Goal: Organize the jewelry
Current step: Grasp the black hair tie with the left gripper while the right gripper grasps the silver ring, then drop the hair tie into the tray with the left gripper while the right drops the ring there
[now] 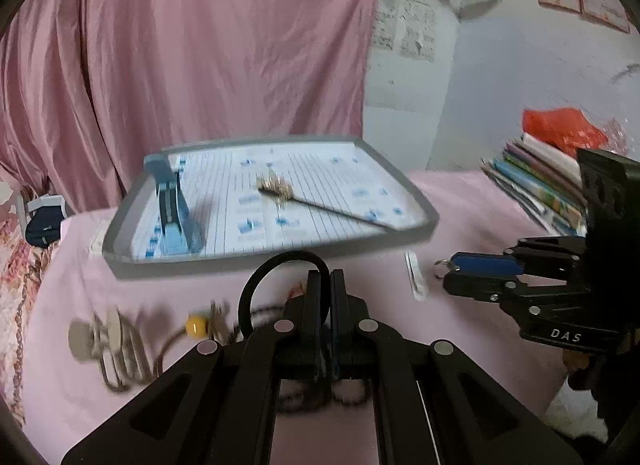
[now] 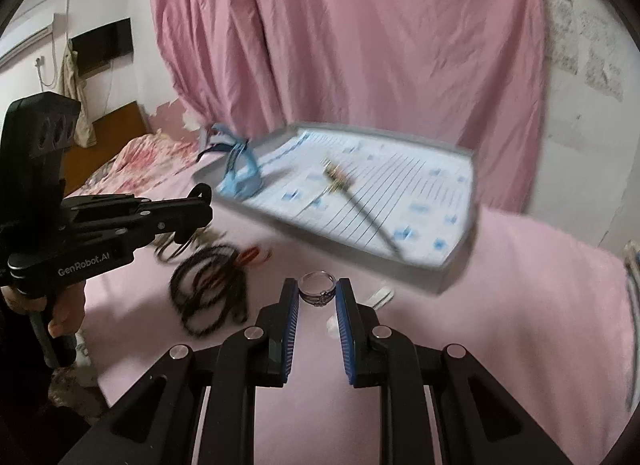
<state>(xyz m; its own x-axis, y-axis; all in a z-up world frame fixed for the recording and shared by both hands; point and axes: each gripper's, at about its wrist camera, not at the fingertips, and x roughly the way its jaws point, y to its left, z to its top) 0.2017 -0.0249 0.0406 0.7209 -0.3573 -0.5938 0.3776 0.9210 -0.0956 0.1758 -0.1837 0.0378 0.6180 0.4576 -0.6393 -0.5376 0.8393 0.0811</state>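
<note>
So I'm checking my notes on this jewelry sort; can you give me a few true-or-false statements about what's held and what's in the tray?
1. The right gripper holds a silver ring between its fingers. True.
2. The left gripper is wide open. False: its fingers are shut on a black hoop.
3. A gold hairpin lies in the grey tray. True.
4. The blue clip lies on the pink cloth. False: it is in the tray.

- The left gripper (image 1: pixel 325 285) has its jaws pressed nearly together, gripping a black ring-shaped loop (image 1: pixel 256 289).
- The right gripper (image 2: pixel 318 297) pinches a silver ring (image 2: pixel 317 288) between its blue pads (image 2: pixel 345 329) (jaws only partly apart).
- A hand (image 2: pixel 66 311) grips the left handle.
</note>
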